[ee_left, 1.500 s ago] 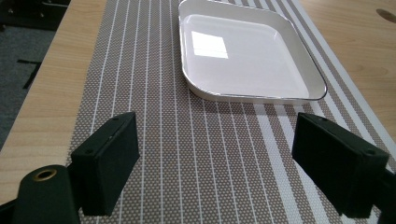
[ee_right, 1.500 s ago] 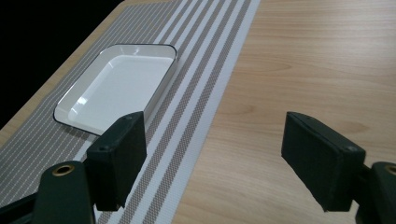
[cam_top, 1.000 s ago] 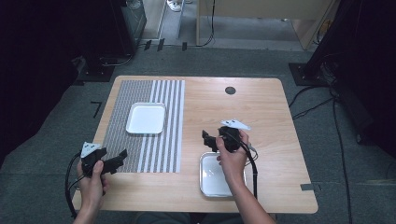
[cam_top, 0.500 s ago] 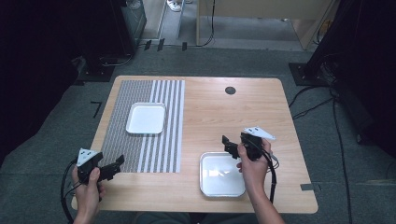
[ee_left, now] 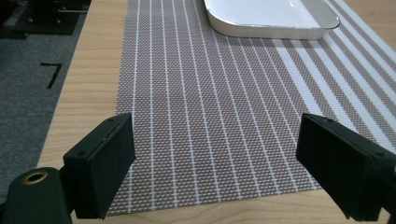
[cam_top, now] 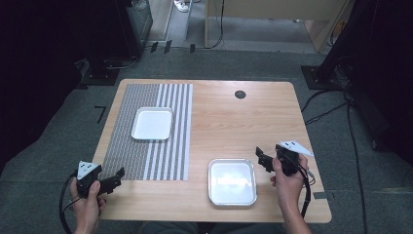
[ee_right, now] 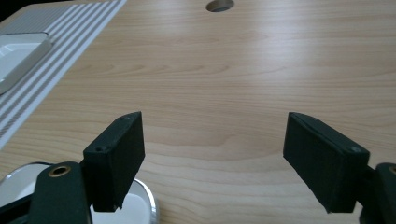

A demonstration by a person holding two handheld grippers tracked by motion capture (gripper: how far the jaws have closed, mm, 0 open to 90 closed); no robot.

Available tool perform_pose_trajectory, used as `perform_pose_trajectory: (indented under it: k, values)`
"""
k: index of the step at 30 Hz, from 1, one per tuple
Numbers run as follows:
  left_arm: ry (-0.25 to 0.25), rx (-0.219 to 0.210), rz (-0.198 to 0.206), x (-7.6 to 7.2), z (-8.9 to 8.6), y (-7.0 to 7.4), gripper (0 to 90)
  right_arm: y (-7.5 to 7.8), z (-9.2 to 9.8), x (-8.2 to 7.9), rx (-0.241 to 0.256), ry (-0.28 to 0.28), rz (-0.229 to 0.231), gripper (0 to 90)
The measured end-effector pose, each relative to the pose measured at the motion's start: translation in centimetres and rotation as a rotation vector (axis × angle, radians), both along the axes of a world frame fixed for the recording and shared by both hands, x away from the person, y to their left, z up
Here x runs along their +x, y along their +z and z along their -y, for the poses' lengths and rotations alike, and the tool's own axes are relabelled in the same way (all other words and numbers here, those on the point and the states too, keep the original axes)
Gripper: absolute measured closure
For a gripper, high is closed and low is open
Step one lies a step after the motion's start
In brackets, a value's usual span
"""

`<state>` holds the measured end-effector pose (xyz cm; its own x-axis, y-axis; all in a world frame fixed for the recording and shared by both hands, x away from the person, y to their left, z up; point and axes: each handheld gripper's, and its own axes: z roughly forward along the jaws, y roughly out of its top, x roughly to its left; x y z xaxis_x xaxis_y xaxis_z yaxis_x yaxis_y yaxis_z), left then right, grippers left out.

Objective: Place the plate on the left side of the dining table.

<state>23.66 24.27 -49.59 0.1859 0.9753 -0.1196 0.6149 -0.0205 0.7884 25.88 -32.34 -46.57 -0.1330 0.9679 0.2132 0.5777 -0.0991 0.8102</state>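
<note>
Right hand-held gripper (cam_top: 263,158): jaws spread wide, empty; I hold it just right of the silver tray (cam_top: 232,181), ready to reach for its rim.
Left hand-held gripper (cam_top: 116,178): jaws apart, empty; I keep it at the near edge of the striped mat (ee_left: 210,107), white tray (ee_left: 273,18) well ahead.
Counter (cam_top: 234,122): bare wood between both trays.

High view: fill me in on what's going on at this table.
A person sits at the wooden table holding tongs in each hand. The right tongs, open and empty, sit just right of the metal tray near the front edge. The left tongs, also open and empty, sit at the front left corner of the striped placemat, which carries a white tray. Both trays look empty.
</note>
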Motion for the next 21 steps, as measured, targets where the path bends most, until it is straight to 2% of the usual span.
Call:
perform_pose_trajectory:
  k: [8, 15, 21]
  values:
    - [0.012, 0.036, -0.009, -0.3, -1.3, -0.6, 11.6, -1.5, 3.3, -1.3, -0.011, -0.058, -0.034, 21.1]
    - [0.051, 0.045, -0.023, -0.3, -3.1, -1.2, 11.6, -2.2, 6.2, -2.3, -0.025, -0.102, -0.051, 21.0]
    - [0.066, 0.061, -0.035, -0.6, -4.3, -1.7, 11.6, -3.6, 8.3, -3.3, -0.024, -0.13, -0.073, 20.7]
